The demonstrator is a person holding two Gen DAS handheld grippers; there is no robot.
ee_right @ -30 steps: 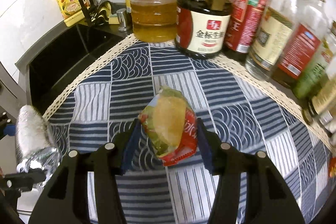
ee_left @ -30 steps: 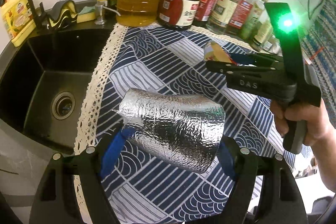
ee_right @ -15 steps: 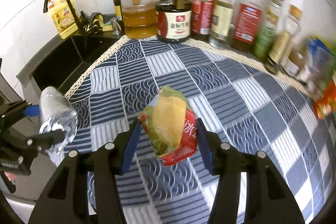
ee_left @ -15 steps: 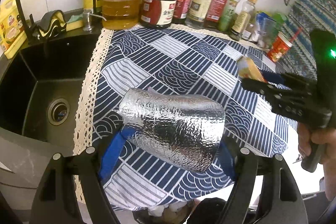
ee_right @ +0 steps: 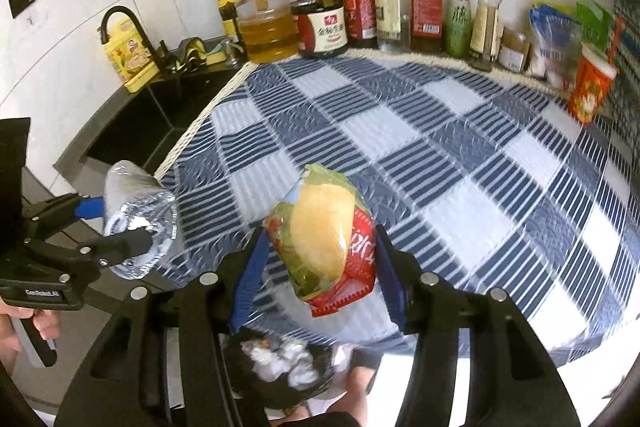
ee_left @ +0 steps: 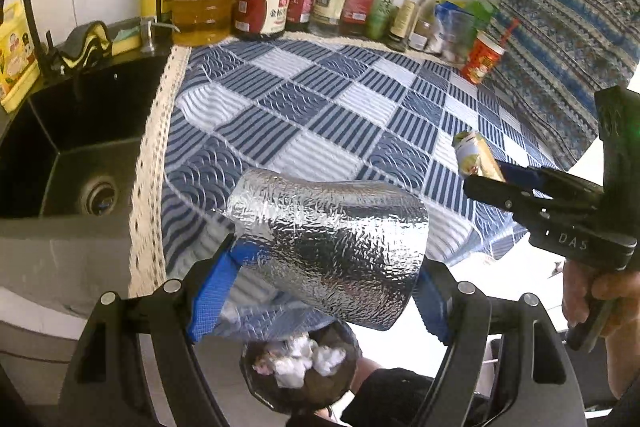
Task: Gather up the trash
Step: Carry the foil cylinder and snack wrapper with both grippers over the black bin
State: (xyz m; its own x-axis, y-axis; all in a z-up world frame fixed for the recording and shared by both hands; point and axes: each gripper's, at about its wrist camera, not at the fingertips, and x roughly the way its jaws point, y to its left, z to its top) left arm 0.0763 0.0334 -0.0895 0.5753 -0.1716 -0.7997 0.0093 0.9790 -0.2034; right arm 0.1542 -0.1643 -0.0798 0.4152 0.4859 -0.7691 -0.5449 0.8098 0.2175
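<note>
Left wrist view shows the left hand-held gripper point(ee_left: 320, 291) clamped on a crumpled silver foil bag point(ee_left: 328, 251), its blue pads pressing on both ends, out past the front edge of the tabletop point(ee_left: 304, 99). Directly below sits a dark trash bin point(ee_left: 300, 371) with white crumpled tissues point(ee_left: 304, 359) inside. Off to the right, the right hand-held gripper point(ee_left: 480, 167) carries its own load at about the same height.

Right wrist view has that gripper point(ee_right: 320, 267) closed on a red and green snack packet point(ee_right: 324, 239), gripped across its sides, with the bin point(ee_right: 280, 371) partly hidden below and in front of the fingers.

Both pieces look ready to be dropped, so the risks are in the release. The foil bag is wide and light; I judge it could catch on the bin's rim or drift past it if let go off-centre, since the bin opening looks no wider than the bag. The packet hangs over the tabletop's edge, not squarely above the bin, and could fall short onto the cloth or the floor. The two grippers are converging on one small opening and could knock together.
</note>
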